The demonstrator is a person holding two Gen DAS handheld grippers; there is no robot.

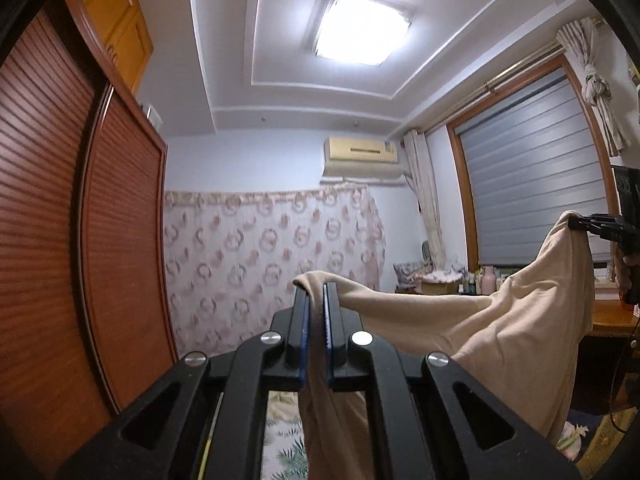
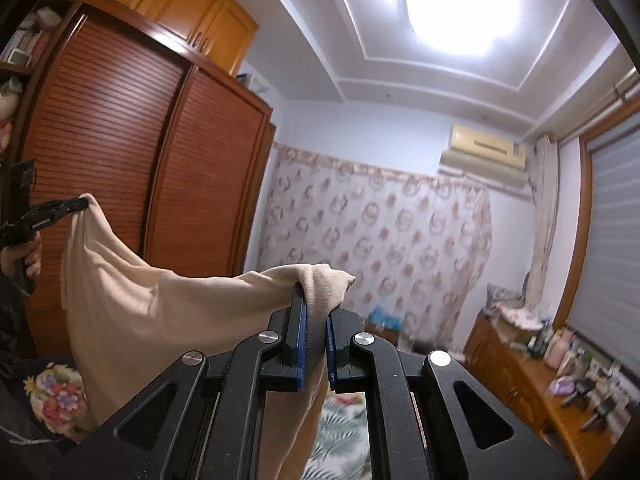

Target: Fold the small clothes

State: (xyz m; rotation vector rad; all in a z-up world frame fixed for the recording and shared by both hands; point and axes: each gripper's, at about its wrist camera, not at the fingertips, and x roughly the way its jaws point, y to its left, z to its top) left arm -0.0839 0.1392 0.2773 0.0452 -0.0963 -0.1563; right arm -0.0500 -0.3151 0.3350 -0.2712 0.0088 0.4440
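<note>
One beige garment (image 1: 480,320) hangs in the air between two claws. The left claw (image 1: 316,286) is closed on one upper corner, and the right claw (image 2: 316,300) is closed on the other. Two louvered wardrobe doors (image 2: 160,184) stand behind, and one floral curtain (image 1: 256,248).

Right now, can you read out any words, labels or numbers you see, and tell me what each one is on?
Nothing can be read for certain.
Left tongs: pale lettering on the side of the body, too small and blurred to read.
Dark panel above the right tongs: faint marks, unreadable.
Air conditioner: no legible brand.
Bottles on the dresser: labels too blurred.
</note>
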